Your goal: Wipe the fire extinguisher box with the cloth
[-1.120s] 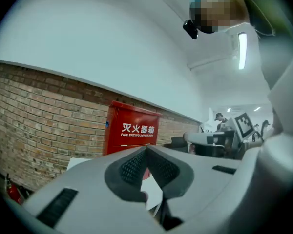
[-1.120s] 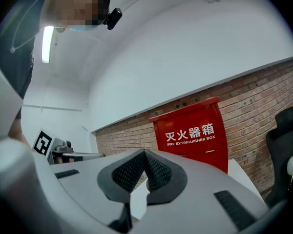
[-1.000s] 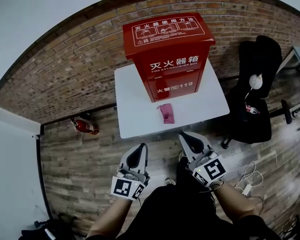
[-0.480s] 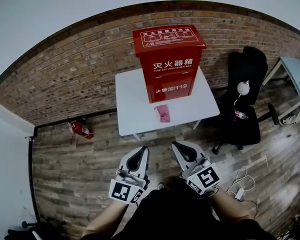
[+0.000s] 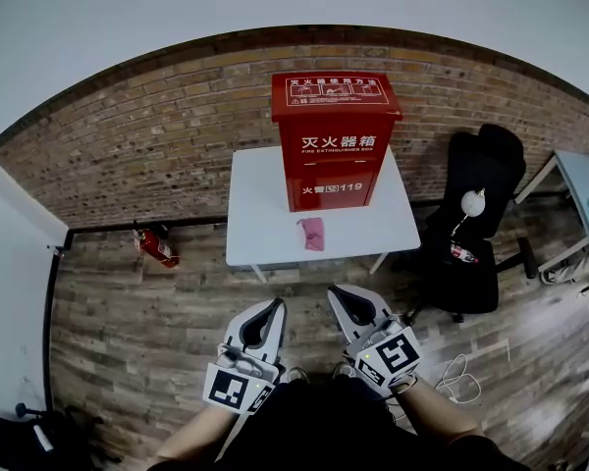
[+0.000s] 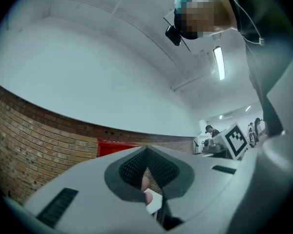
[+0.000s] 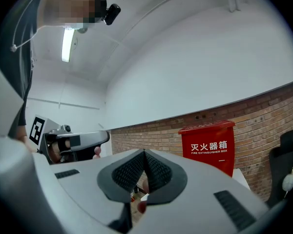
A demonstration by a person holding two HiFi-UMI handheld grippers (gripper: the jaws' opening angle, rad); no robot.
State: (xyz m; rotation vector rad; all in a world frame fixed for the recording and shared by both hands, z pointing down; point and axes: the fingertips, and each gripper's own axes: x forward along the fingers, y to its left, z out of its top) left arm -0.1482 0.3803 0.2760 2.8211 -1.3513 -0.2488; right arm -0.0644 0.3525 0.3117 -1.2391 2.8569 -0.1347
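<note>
Saw in the head view the pink cloth [image 5: 312,233] lying on the white table [image 5: 255,214] just before the red fire extinguisher box [image 5: 336,135], well ahead of the left gripper [image 5: 273,306] and right gripper [image 5: 336,291], both clenched on nothing. In the left gripper view, made out only a red strip of the box over the closed jaws, the rest hidden. In the right gripper view, found the box upright beyond and right of the closed jaws, base cut off.
</note>
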